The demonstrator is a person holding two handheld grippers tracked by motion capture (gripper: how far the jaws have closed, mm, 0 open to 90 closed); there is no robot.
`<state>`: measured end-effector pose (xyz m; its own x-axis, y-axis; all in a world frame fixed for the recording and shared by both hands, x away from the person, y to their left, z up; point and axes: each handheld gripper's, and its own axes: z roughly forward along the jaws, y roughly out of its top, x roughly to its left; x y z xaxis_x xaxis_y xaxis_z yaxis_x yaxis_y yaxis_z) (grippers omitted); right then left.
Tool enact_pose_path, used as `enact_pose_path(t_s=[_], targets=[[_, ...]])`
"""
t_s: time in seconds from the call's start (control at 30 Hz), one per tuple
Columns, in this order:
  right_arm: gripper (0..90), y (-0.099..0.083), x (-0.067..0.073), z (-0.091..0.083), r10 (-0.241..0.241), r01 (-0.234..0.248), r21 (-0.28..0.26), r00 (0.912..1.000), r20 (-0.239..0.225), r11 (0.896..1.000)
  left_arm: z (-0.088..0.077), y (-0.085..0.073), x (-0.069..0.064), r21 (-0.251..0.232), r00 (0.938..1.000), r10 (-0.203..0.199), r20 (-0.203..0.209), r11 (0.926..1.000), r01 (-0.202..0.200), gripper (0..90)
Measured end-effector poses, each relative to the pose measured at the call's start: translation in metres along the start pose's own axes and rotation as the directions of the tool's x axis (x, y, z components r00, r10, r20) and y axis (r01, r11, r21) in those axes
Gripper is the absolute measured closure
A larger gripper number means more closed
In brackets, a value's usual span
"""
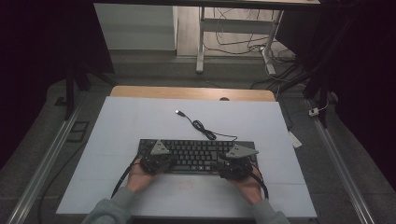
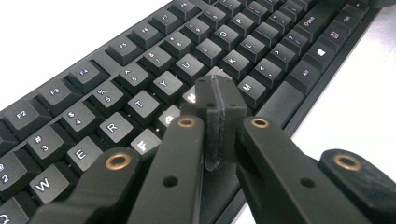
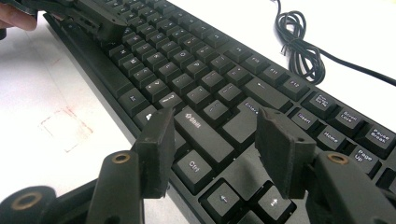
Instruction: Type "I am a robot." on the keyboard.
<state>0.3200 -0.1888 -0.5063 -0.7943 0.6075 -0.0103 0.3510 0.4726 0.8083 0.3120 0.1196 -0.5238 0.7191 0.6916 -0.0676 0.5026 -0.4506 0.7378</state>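
Note:
A black keyboard (image 1: 198, 156) lies across the white mat, near the person's side. My left gripper (image 2: 215, 93) is shut, pads pressed together with nothing between them, and its tip hangs just over the middle letter keys of the keyboard (image 2: 140, 70), right of F. Whether it touches a key I cannot tell. In the high view the left gripper (image 1: 166, 163) is at the keyboard's left half and my right gripper (image 1: 231, 165) at its right end. The right gripper (image 3: 212, 135) stands open, its jaws straddling the Shift and Ctrl keys of the keyboard (image 3: 196, 70) without gripping anything.
The keyboard's black cable (image 1: 201, 126) runs in a coiled bundle toward the back and ends in a loose USB plug (image 1: 179, 112). A faint red square mark (image 3: 65, 128) is on the white mat (image 1: 140, 116) in front of the keyboard. The table's wooden far edge (image 1: 191, 92) borders the mat.

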Motion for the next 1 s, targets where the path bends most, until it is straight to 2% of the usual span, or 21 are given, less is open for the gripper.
enact_pose_path(t_s=[0.17, 0.43, 0.5, 0.77, 1.0], targets=[[47.4, 0.0, 0.0, 0.0, 0.0, 0.0, 0.002, 1.0, 0.001, 1.0, 0.001, -0.001, 0.0, 0.018, 1.0, -0.001, 0.004, 0.9998, 0.0, 88.8], [47.1, 0.0, 0.0, 0.001, 0.002, -0.002, 0.003, 1.0, 0.001, 1.0, 0.001, -0.002, 0.001, 0.02, 1.0, -0.003, 0.007, 0.9998, 0.003, 88.8], [47.0, 0.0, 0.0, 0.001, 0.001, -0.001, 0.004, 1.0, 0.004, 1.0, 0.003, -0.002, 0.001, 0.035, 1.0, -0.002, 0.007, 0.9994, 0.002, 88.8], [46.8, -0.001, 0.0, 0.002, -0.001, 0.001, 0.006, 1.0, 0.002, 1.0, 0.001, -0.003, 0.001, 0.022, 0.9999, 0.01, -0.009, 0.9997, -0.01, 88.9], [46.5, -0.001, -0.001, 0.001, -0.002, 0.002, 0.007, 1.0, 0.005, 1.0, -0.008, -0.003, 0.005, -0.018, 0.9998, -0.007, -0.018, 0.9998, 0.007, 88.7]])
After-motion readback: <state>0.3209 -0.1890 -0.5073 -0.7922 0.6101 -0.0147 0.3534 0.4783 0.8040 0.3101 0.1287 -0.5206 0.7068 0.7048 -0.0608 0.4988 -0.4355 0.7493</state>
